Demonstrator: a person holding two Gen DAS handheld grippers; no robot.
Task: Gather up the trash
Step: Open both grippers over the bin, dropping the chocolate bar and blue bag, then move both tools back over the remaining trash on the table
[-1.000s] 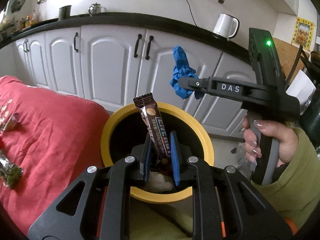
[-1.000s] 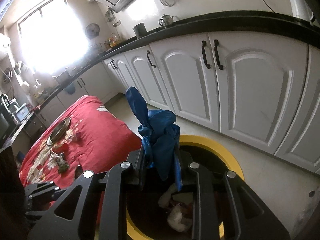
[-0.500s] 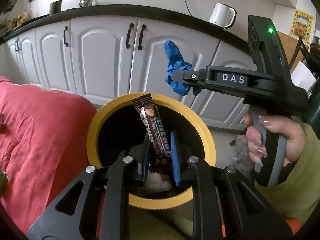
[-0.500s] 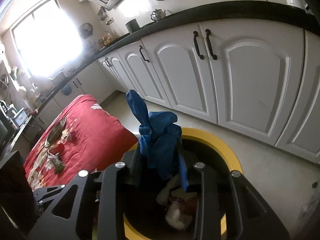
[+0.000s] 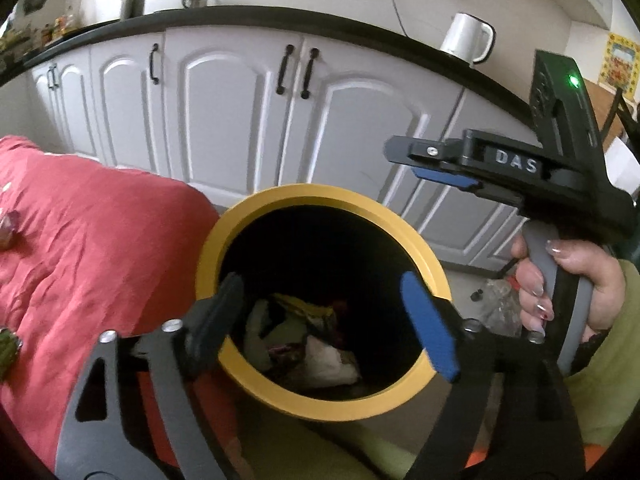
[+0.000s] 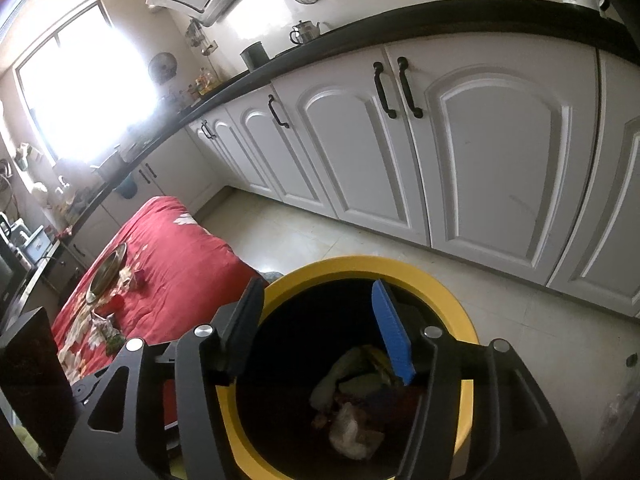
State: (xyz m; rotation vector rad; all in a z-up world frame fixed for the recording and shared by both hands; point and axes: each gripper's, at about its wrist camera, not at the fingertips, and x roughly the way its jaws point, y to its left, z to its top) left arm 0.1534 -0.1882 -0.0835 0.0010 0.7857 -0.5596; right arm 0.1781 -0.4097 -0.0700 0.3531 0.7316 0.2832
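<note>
A yellow-rimmed black bin (image 5: 320,200) stands on the floor beside a red-covered table (image 5: 92,240). Crumpled trash (image 5: 308,344) lies at the bottom of the bin. My left gripper (image 5: 324,316) is open and empty above the bin mouth. My right gripper (image 6: 320,328) is open and empty above the same bin (image 6: 440,280), with trash (image 6: 352,428) visible below it. The right gripper also shows in the left wrist view (image 5: 432,160), held by a hand at the right. Small scraps (image 5: 8,348) lie on the red cloth at the left edge.
White cabinets (image 5: 240,120) under a black counter run behind the bin. A white kettle (image 5: 464,40) stands on the counter. In the right wrist view the red table (image 6: 160,264) carries a metal plate (image 6: 108,268) and more scraps (image 6: 108,332). Tiled floor (image 6: 540,320) lies right of the bin.
Both grippers opened. The chocolate bar wrapper left my left gripper and the blue glove left my right gripper; both are gone from the jaws.
</note>
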